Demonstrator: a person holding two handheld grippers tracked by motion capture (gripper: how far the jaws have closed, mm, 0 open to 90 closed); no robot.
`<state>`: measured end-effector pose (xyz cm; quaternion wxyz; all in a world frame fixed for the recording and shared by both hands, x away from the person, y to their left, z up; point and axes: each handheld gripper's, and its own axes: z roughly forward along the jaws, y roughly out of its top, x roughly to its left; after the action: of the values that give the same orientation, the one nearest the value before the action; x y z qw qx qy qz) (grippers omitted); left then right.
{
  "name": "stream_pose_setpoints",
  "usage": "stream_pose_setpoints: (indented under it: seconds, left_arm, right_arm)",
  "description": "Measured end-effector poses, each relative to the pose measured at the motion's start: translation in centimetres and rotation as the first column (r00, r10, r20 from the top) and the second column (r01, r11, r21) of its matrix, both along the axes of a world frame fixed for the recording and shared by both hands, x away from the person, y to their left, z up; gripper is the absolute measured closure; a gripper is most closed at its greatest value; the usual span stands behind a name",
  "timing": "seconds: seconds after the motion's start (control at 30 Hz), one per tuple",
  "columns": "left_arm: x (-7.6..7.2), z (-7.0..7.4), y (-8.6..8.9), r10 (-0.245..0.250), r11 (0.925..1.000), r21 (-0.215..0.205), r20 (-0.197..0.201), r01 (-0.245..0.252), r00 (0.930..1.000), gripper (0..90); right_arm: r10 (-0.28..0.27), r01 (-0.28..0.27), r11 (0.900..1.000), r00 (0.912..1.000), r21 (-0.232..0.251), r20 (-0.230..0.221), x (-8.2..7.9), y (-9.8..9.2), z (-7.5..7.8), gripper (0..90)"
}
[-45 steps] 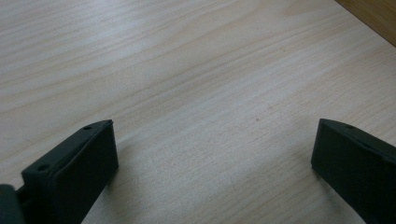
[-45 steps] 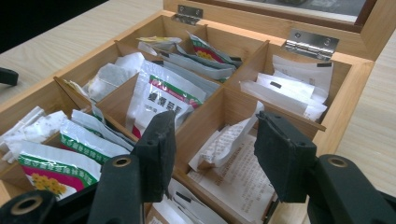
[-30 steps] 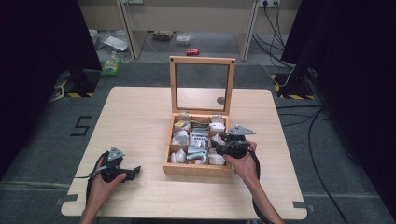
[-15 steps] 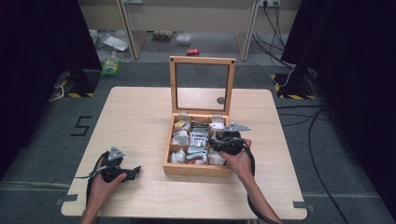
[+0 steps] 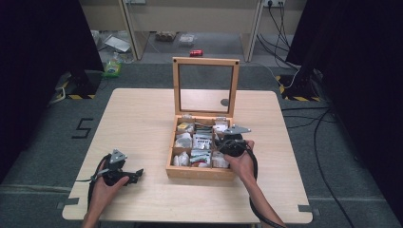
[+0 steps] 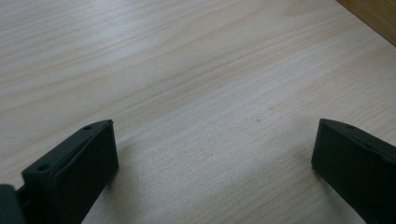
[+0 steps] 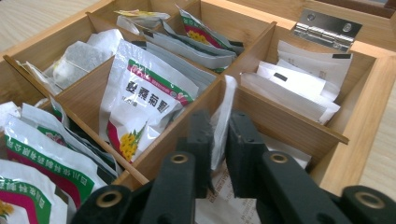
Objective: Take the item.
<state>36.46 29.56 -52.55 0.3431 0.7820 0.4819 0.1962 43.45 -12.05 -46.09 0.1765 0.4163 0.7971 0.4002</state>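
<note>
**Right gripper pinches a white sachet in the tea box; left gripper rests spread on the table**

The left gripper (image 5: 135,175) lies on the table (image 5: 142,123) in the person's left hand (image 5: 105,183), its jaws spread wide with nothing but bare wood between them, as the left gripper view shows. The wooden box (image 5: 199,172) stands well off beyond its tips, lid (image 5: 206,85) raised upright at the far side.

The right gripper (image 7: 218,133) reaches down into the box, held by the right hand (image 5: 241,161). Its jaws have just been closing and are now clamped on a white sachet (image 7: 223,116), which rises on edge between the pads and leans against the wooden divider (image 7: 280,116) just ahead of the tips. Below the jaws the sachet's lower part sits in the near compartment.

Left of this gripper, in the next compartment, a white packet with green and red print and yellow flowers (image 7: 140,100) leans back. Ahead and to the right, past the divider, plain white packets (image 7: 299,86) lie stacked, with a metal hinge (image 7: 327,29) on the box wall beyond them.
</note>
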Motion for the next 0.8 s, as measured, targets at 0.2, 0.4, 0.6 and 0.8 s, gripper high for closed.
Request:
stream_pose_setpoints:
  seconds: [0.2,0.4,0.6,0.8]
  left_arm:
    - [0.0,0.0,0.0,0.001,1.0,-0.001,0.0,-0.001,1.0,0.0]
    - [-0.1,0.0,0.0,0.002,1.0,-0.001,0.0,-0.002,1.0,0.0]
    - [-0.1,0.0,0.0,0.003,1.0,-0.002,0.0,-0.003,1.0,0.0]
    - [-0.1,0.0,0.0,0.003,1.0,-0.002,0.0,-0.003,1.0,0.0]
  right_arm:
    - [0.003,-0.003,0.999,0.9999,0.041,0.012,-0.2,-0.7,0.8,84.7]
    - [0.0,-0.004,0.993,0.9996,0.12,0.028,-0.5,-1.9,2.1,84.8]
    - [-0.024,0.013,0.985,0.9975,0.171,0.067,-0.7,-3.5,3.6,84.8]
    - [-0.051,0.036,0.978,0.9962,0.205,0.071,-0.8,-5.2,4.1,84.8]
